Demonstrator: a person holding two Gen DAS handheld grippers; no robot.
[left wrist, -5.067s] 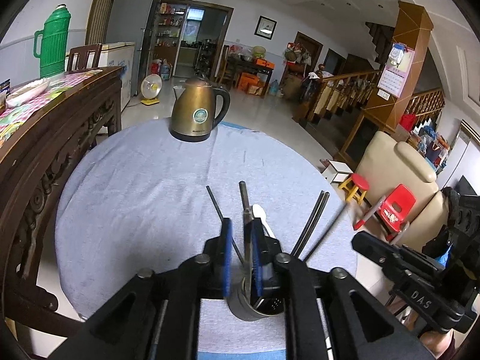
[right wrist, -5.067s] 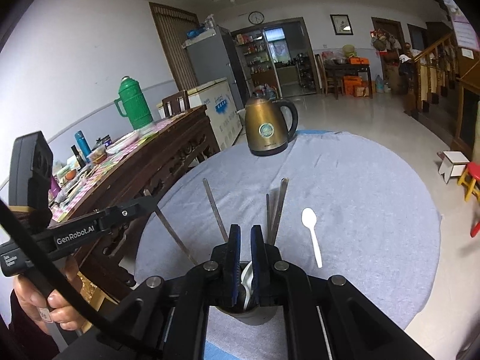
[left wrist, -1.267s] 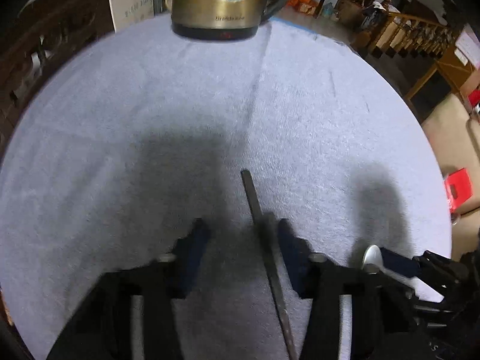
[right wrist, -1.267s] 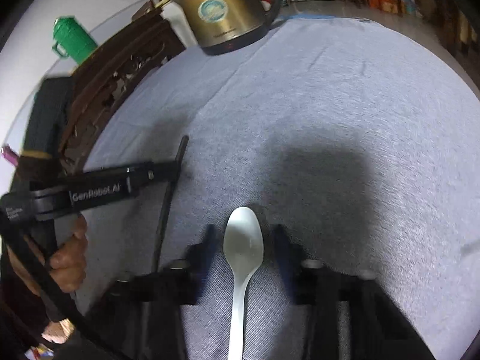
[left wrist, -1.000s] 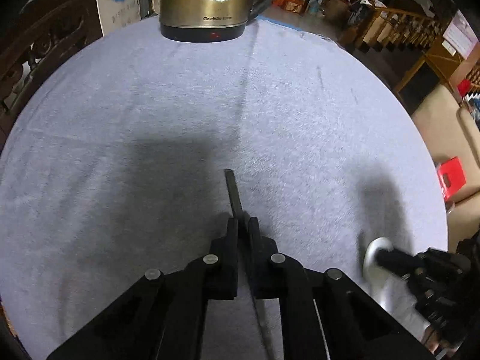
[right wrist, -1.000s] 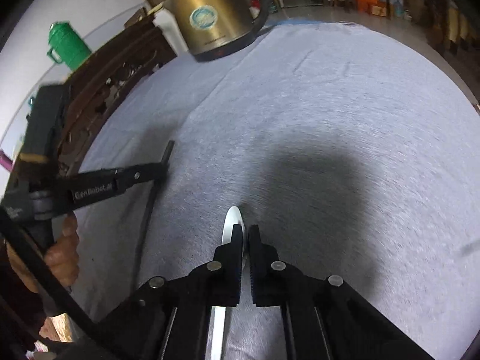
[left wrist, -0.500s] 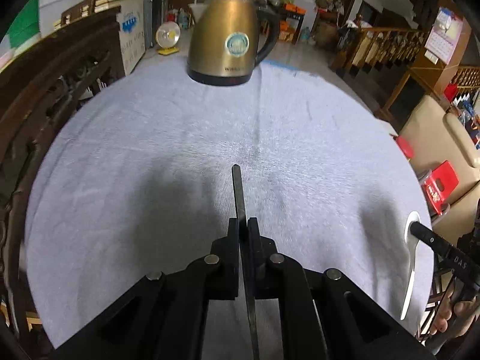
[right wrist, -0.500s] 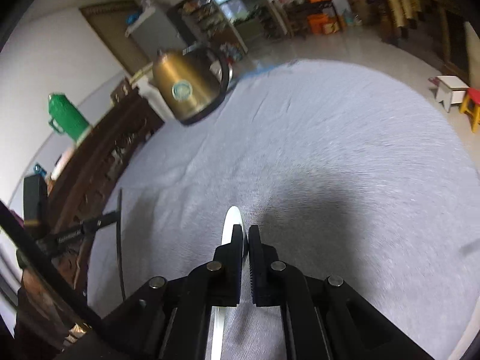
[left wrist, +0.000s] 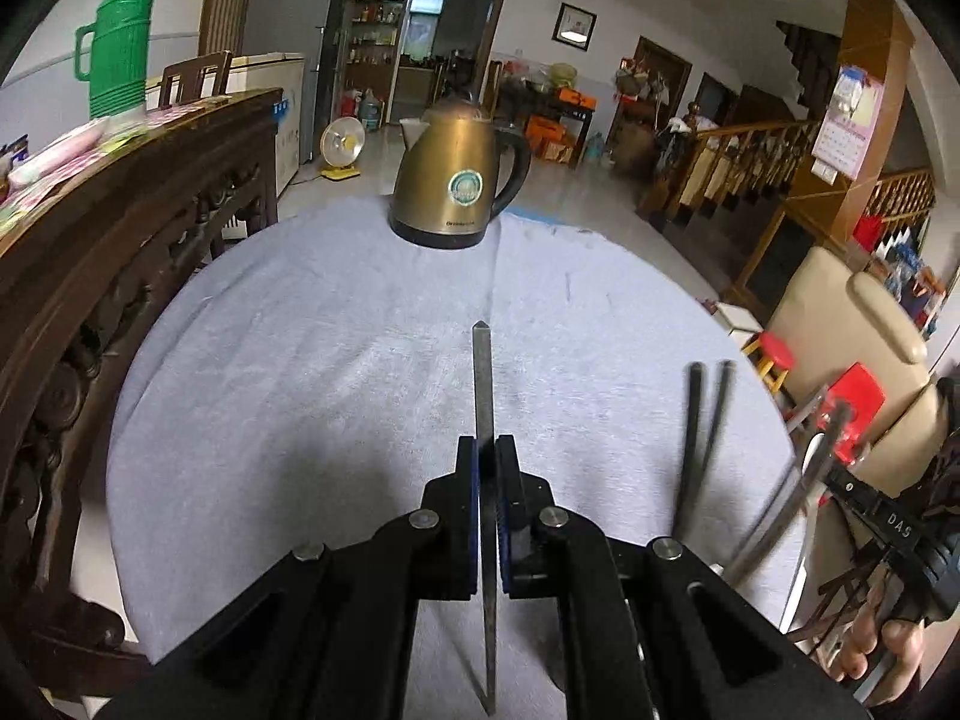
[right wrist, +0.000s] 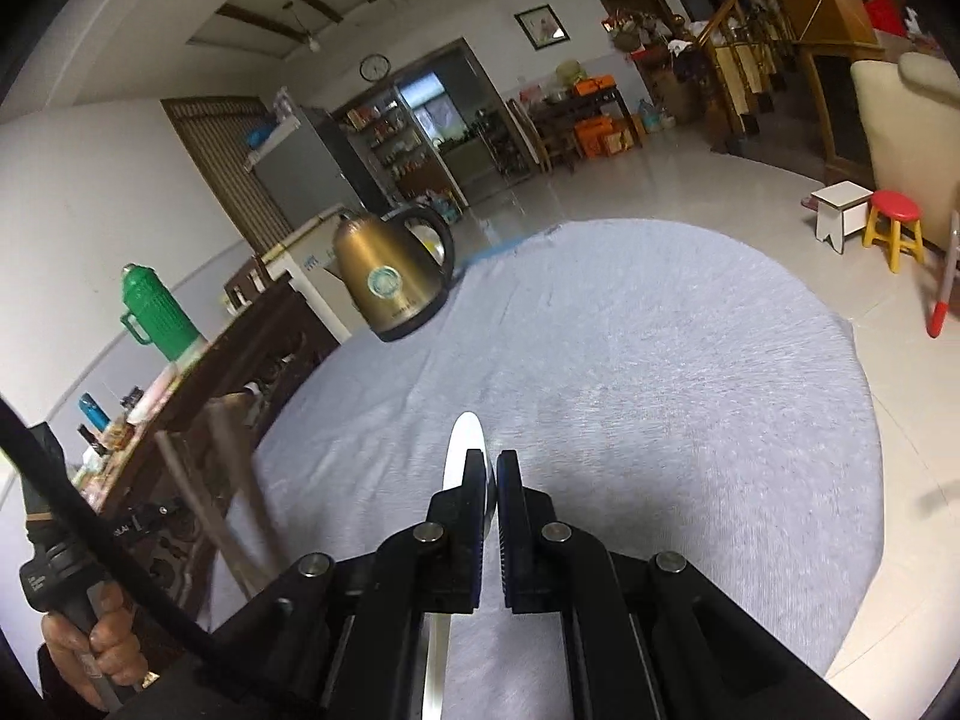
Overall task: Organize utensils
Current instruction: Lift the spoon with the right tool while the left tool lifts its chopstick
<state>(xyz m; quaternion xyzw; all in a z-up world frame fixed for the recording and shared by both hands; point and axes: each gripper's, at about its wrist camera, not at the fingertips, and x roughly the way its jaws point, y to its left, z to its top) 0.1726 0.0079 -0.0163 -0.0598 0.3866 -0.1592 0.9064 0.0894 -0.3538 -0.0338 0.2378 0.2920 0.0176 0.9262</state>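
My left gripper [left wrist: 487, 450] is shut on a flat dark metal utensil handle [left wrist: 482, 372] and holds it above the round grey-clothed table [left wrist: 300, 360]. My right gripper [right wrist: 490, 462] is shut on a white spoon [right wrist: 462, 444], bowl end forward, lifted over the table. In the left wrist view a pair of dark chopsticks [left wrist: 699, 438] and another thin utensil [left wrist: 780, 510] stand up at the right, their holder hidden behind the gripper. In the right wrist view blurred utensil handles [right wrist: 234, 480] rise at the left.
A brass electric kettle [left wrist: 459, 180] stands at the table's far edge. A dark carved wooden sideboard [left wrist: 90, 228] with a green thermos [left wrist: 120, 60] lies along the left. A beige armchair [left wrist: 852, 348] and red stool [left wrist: 774, 354] are off to the right.
Both grippers have risen and tilted up from the cloth, each carrying its utensil. The upright chopsticks have come into the left wrist view at the right.
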